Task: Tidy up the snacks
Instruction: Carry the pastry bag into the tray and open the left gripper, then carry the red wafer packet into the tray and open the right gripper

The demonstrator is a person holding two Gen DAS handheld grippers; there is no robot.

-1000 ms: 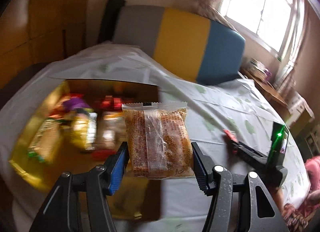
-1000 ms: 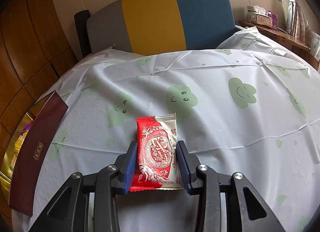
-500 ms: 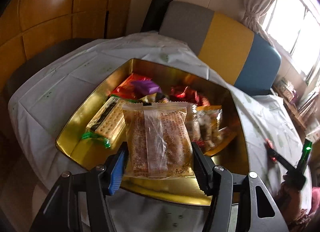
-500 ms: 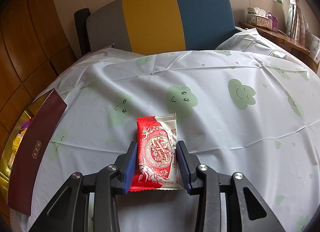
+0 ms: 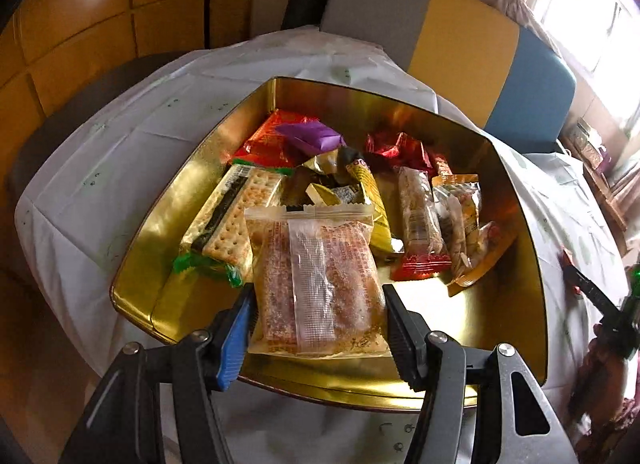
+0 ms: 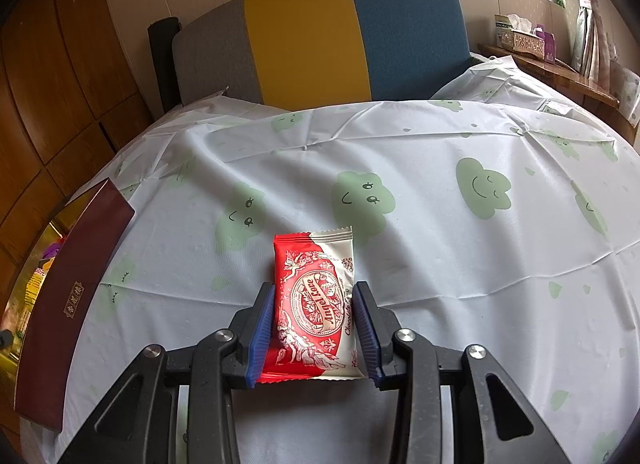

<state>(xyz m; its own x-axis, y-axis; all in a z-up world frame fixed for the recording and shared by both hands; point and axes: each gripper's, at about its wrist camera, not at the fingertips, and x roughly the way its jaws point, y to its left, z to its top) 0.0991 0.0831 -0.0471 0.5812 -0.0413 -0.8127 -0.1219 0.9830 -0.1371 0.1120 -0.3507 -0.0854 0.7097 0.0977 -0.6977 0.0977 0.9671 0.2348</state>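
**Now: both grippers loaded**

A clouded tablecloth (image 6: 440, 224) is spread over the table. The gold tin (image 5: 516, 264) is seen at its left side, part-filled with snacks, crackers (image 5: 232, 220) among them. A clear cake pack (image 5: 320, 284) is clamped in the left gripper (image 5: 316, 328) over the tin's near edge. A red wafer (image 6: 312, 296) is pinched by the right gripper (image 6: 314, 328) above the cloth.

Black fingers (image 6: 262, 324), blue ribbed pads (image 5: 234, 338), silver screws.
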